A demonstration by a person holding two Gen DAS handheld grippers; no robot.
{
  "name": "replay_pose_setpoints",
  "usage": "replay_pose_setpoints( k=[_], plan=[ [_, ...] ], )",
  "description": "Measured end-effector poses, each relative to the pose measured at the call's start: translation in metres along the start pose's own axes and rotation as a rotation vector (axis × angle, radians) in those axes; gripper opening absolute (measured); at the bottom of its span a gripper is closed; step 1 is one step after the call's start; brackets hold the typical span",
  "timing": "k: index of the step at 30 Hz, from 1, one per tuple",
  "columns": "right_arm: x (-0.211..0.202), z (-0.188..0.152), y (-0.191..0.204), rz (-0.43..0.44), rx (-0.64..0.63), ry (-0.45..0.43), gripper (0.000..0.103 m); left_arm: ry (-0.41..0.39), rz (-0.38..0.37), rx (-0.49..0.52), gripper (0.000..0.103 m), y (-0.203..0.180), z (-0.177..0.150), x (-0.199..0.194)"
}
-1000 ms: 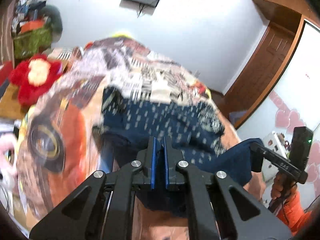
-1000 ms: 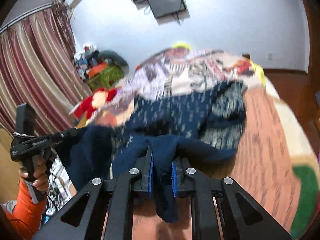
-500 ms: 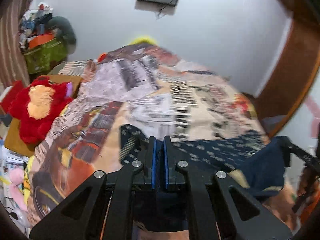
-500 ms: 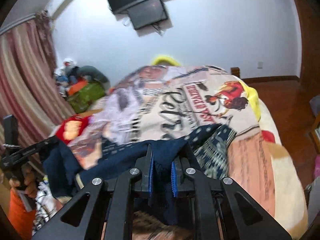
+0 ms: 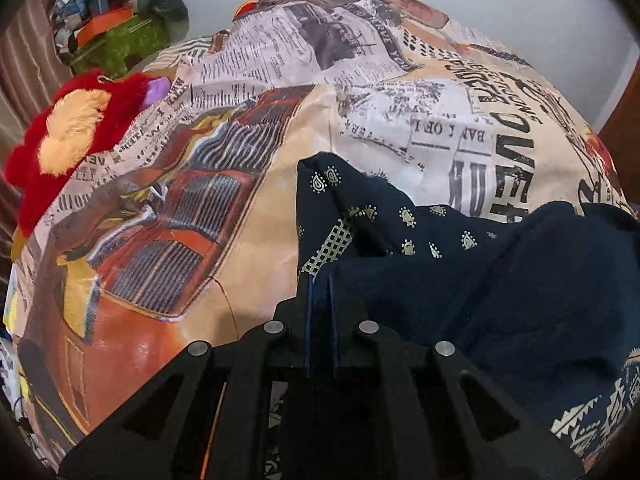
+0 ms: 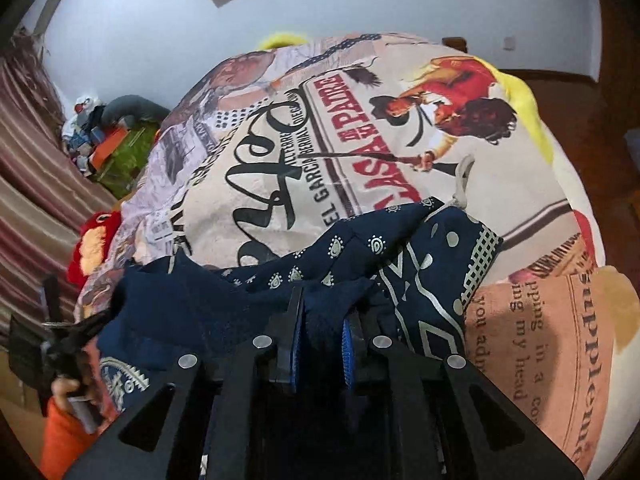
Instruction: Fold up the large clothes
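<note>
At the bottom of the left wrist view, the left gripper shows black angular linkage arms with round silver pins and two thin blue pads standing almost together. A fold of the navy garment is pinched between them and rises just above the tips. The cloth looks soft and matte, dark blue with small cream paisley drops and a band of cream grid print; it lies heaped across the lower right of the frame, and one corner stands up in a peak at the centre.

In the right wrist view the right gripper has the same black frame, its ribbed blue pads clamped on a thicker bunch of the same garment, which spreads from the lower left to right of centre. Here a broader cream geometric border and a checked edge show. At the lower left edge a hand with an orange sleeve holds the other black tool.

Beyond the garment, the bedspread fills the middle of both frames: a smooth, lightly creased cloth printed with newspaper text, an orange car grille and poster figures. At the upper left of the left view lies a shaggy red and yellow plush toy. Farther off are striped curtains and a plain pale wall.
</note>
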State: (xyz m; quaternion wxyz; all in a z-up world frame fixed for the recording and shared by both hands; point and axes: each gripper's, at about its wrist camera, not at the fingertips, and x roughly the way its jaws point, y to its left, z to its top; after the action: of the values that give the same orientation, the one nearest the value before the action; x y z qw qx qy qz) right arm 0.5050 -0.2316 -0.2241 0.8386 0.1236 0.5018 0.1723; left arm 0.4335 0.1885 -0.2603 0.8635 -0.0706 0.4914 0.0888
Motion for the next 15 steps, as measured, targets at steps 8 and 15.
replay_pose_setpoints(
  k=[8, 15],
  plan=[
    [-0.044, 0.001, 0.007, -0.183, -0.092, -0.032, 0.035, -0.055, 0.094, -0.017, 0.013, 0.03, 0.011, -0.051],
    [-0.111, -0.016, 0.032, -0.246, -0.273, -0.178, 0.069, -0.109, 0.025, 0.016, 0.041, 0.027, 0.002, -0.114]
  ],
)
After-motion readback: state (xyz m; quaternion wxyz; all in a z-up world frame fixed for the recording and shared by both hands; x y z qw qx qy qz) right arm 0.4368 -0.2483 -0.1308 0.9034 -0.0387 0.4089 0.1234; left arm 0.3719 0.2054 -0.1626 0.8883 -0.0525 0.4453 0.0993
